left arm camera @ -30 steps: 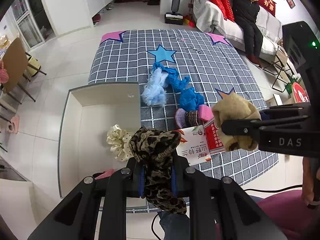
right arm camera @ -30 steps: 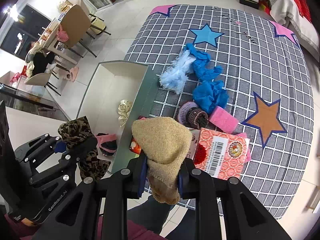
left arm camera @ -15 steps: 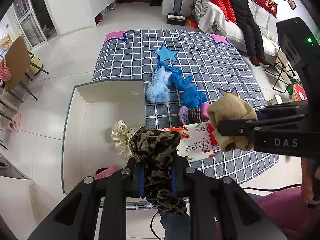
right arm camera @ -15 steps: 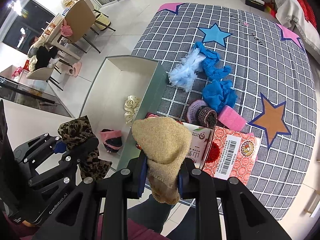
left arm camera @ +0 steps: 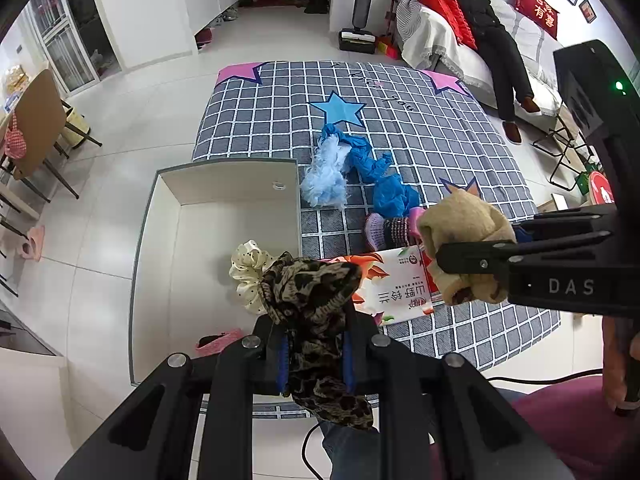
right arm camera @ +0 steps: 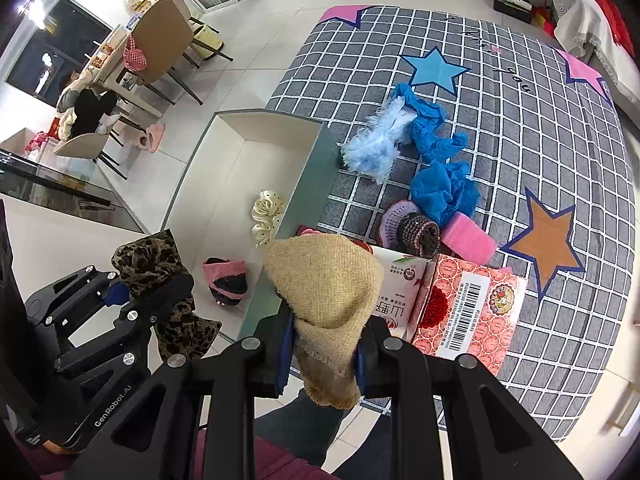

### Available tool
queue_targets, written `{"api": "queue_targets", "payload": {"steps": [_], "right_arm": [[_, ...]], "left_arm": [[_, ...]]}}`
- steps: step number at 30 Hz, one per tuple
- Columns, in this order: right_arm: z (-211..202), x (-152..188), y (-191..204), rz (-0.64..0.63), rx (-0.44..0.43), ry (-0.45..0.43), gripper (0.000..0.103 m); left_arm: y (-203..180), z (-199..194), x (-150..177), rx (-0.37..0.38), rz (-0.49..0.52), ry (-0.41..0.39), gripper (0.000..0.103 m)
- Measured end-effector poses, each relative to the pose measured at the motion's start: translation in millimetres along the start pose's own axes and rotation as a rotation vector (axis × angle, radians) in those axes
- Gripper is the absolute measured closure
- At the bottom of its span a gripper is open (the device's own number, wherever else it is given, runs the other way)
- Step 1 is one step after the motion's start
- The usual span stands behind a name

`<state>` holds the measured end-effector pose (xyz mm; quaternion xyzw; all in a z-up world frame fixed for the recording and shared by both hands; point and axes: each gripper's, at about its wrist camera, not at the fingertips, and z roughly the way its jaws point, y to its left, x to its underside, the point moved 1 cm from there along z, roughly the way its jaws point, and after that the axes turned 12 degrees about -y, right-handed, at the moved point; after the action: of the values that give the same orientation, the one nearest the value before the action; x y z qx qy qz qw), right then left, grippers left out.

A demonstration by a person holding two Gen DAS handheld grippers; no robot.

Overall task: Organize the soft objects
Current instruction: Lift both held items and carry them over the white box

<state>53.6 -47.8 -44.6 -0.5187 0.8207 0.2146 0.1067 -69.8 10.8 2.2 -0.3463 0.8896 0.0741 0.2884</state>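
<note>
Leopard-print cloth (left arm camera: 316,312) clamped between the pads of the left gripper (left arm camera: 315,356), a loose tail hanging below the jaws. Tan knitted piece (right arm camera: 324,292) pinched the same way in the right gripper (right arm camera: 322,354), likewise bunched above and sagging beneath. Both held in the air, pointing steeply down, the tan piece off to the right of the left tongs.

Ahead of and below the left tongs: the open white box (left arm camera: 224,184), already holding a cream dotted scrunchie (left arm camera: 250,270) and a pink-and-black knitted item (right arm camera: 228,280). Ahead of the right tongs: two printed packets (right arm camera: 464,312), then a purple-and-dark knit (right arm camera: 412,228), a pink sponge-like block (right arm camera: 472,240), blue cloth (right arm camera: 444,192) and a pale feathery tuft (right arm camera: 376,148) on the checked rug (right arm camera: 540,128).

Likely trouble: a drooping tail catching on the box wall during lowering, leaving cloth draped over the rim. Released from too far right, the tan piece would land on the packets rather than inside. Thin grips on soft fabric could also slip if swung.

Seen from the right wrist only: most of the pink-and-black item and the grey-green outer face of the box wall. Seen from the left wrist only: a person reclining on a sofa (left arm camera: 472,12) far ahead, and a small ring-like fitting (left arm camera: 279,185) on the box's far wall, possibly a pull.
</note>
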Motion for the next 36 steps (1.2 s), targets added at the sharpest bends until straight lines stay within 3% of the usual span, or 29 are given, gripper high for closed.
{"api": "queue_targets", "payload": {"steps": [36], "right_arm": [[20.7,-10.1,24.9,-0.080,-0.021,0.047,0.077]], "left_arm": [[32.3,-0.1,7.6,-0.047,-0.092,0.006,0.081]]}}
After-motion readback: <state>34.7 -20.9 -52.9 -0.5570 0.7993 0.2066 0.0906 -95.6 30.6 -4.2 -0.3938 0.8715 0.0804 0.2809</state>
